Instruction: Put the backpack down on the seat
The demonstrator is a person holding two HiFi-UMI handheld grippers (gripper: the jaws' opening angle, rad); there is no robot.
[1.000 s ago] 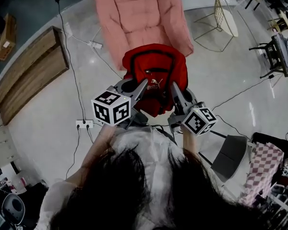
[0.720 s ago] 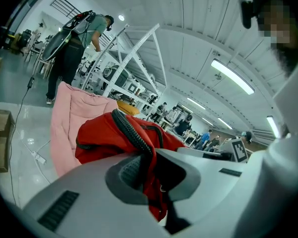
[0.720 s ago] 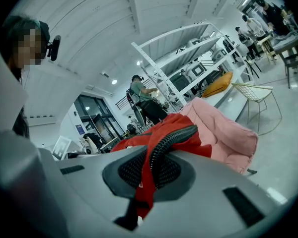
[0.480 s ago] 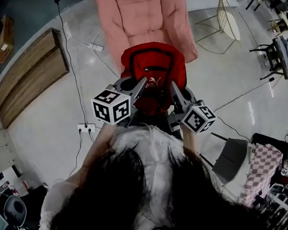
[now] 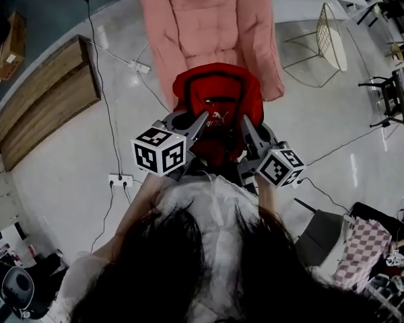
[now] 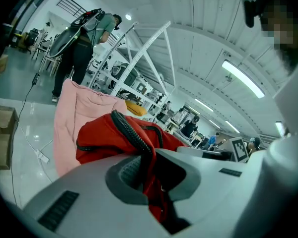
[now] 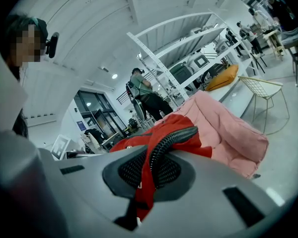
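A red backpack [image 5: 217, 106] with black zips hangs in the air just in front of me, held from both sides. My left gripper [image 5: 200, 121] is shut on the backpack's left edge; the left gripper view shows red fabric and a black zip [image 6: 134, 138] pinched between its jaws. At the bag's right edge my right gripper [image 5: 245, 123] is shut too, with a black strap [image 7: 161, 145] and red cloth caught in it. Beyond the bag stands the pink padded seat [image 5: 205, 25], also in the left gripper view [image 6: 72, 123] and the right gripper view [image 7: 228, 128]. The bag's lower part is hidden.
A wooden bench [image 5: 44, 103] stands at the left, with a power strip [image 5: 118, 179] and cables [image 5: 97, 66] on the pale floor. A wire chair [image 5: 326, 39] is at the back right, a dark case [image 5: 320, 237] at the right. A person [image 6: 84, 48] stands far behind the seat.
The backpack and both grippers hold their place in the view; the seat and the floor have shifted slightly right and down, so I have edged nearer the seat.
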